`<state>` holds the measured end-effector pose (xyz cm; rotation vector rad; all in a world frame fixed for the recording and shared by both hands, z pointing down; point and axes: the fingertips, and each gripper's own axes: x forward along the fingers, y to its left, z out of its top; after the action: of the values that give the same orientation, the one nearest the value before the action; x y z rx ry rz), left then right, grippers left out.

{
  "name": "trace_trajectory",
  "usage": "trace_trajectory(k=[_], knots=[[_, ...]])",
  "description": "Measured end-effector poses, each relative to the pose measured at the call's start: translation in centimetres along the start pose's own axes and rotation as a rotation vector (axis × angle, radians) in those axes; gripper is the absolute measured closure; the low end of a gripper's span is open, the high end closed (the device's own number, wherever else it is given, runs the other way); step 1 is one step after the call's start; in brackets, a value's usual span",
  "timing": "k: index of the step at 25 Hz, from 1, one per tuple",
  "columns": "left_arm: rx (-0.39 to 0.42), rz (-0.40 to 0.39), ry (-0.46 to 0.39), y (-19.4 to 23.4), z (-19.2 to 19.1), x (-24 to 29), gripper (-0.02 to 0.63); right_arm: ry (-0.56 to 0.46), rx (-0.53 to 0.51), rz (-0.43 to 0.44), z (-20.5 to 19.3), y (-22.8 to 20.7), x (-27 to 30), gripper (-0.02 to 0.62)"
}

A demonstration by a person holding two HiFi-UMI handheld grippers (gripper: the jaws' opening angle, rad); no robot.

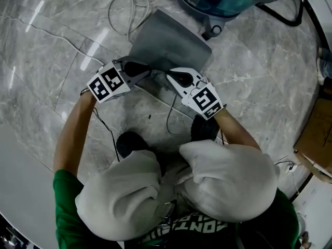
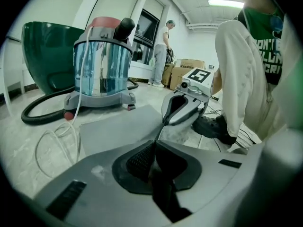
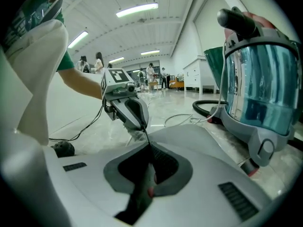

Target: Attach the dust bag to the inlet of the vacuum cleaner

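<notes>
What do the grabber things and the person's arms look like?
Each hand-held gripper, left and right, has a pale grey body that narrows to two jaws with dark, textured pads. A white cube with black square markers sits on each one. A thin black cable trails from the left one. The person wears a green top with a short sleeve.

Large hall, marble floor (image 1: 41,45), strip lights (image 3: 137,9)

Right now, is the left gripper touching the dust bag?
Touching. The left gripper view shows the left gripper shut on the near edge of the grey dust bag, with the sheet running straight into its closed jaws.
</notes>
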<state>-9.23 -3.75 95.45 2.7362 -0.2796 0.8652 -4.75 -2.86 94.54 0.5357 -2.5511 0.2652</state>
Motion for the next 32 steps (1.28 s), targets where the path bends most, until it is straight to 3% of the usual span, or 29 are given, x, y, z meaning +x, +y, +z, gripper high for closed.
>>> trace_trajectory(k=[9,17,27,32], knots=[[0.091,0.08,-0.126,0.2,8.7,-4.4,0.591,-0.124,-0.03,-0.07,7.9,-1.7,-5.2,0.578],[0.237,0.129,-0.188,2.1,18.8,-8.1,0.591,-0.258,-0.073,-0.169,15.9,-5.3,-10.4,0.578],[0.312,0.198,-0.286,4.5,28.7,-11.5,0.586,-0.378,-0.061,-0.273,24.0,-9.3,-15.4,0.578],[0.314,0.223,-0.308,5.7,30.7,-11.9,0.584,-0.387,-0.056,-0.298,25.2,-10.7,-15.9,0.578]])
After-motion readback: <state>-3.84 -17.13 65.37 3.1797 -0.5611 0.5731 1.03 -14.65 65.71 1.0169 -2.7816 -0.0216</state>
